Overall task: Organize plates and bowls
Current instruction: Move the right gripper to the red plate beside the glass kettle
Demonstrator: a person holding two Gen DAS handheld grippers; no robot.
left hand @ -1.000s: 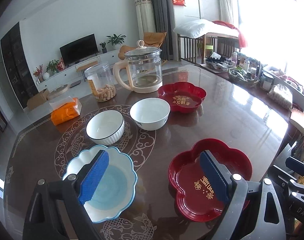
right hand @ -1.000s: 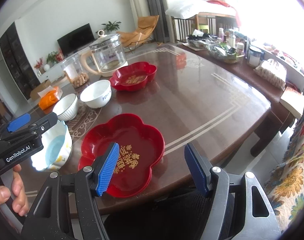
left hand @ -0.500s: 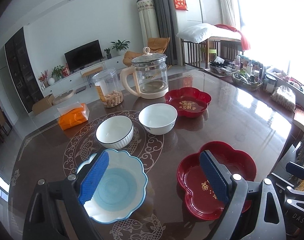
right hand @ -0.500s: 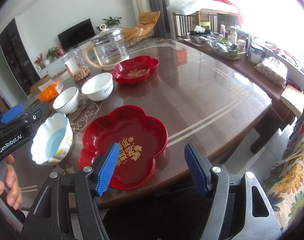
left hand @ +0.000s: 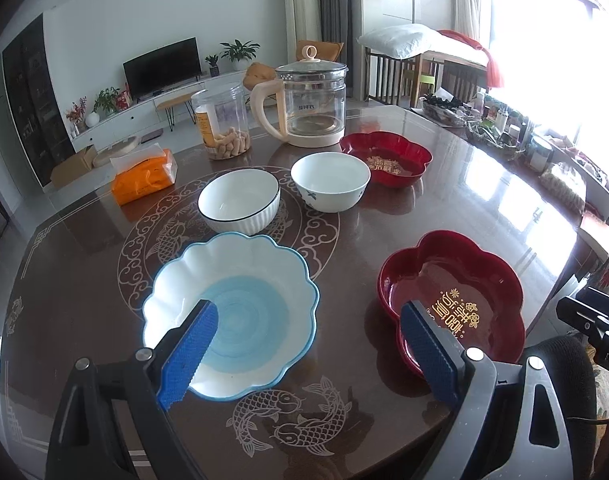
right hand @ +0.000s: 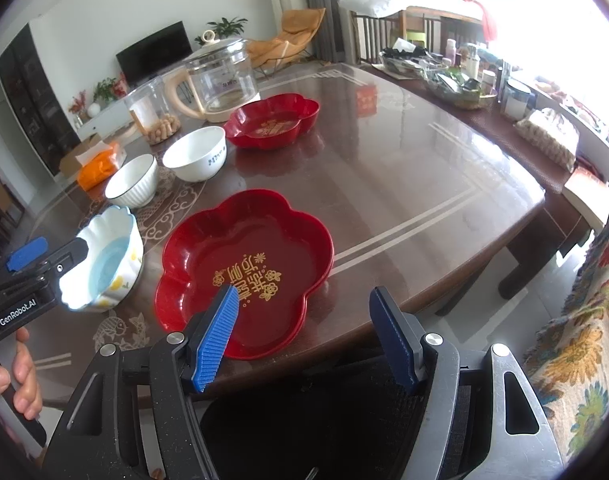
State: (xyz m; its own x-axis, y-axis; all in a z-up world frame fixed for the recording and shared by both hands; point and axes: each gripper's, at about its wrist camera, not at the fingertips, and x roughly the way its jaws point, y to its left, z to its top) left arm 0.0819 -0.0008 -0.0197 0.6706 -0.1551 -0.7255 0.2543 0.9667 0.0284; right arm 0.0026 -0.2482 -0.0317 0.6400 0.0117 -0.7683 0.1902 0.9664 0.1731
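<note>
**Inspector:** State of the tools?

**Assistant:** Left gripper (left hand: pixel 308 344) has its jaws wide apart and holds nothing; it hangs above the near table edge, one pad over the scalloped blue bowl (left hand: pixel 240 304). Right gripper (right hand: pixel 306 336) is likewise spread and empty, its left pad over the near red plate (right hand: pixel 244 264).

**Inspector:** Location of the items?

**Assistant:** All on the brown table (right hand: pixel 404 168). The scalloped bowl and near red plate sit side by side at the front, apart. Behind them stand the ribbed white bowl (left hand: pixel 239 200) and the plain white bowl (left hand: pixel 330 184), close but not touching. The far red plate (left hand: pixel 386 158) sits just beside the plain bowl, in front of the glass kettle (left hand: pixel 310 108).

**Inspector:** Handling assessment?

**Assistant:** The bowls look like glazed ceramic: rigid, fairly heavy, slick, liable to chip. I judge a pinch across the rim wall best, one pad inside and one outside. The red plates appear to be glossy lacquer or plastic, lighter and shallow; grip a lobe of the upturned rim. The polished tabletop may let pieces slide when nudged.
</note>
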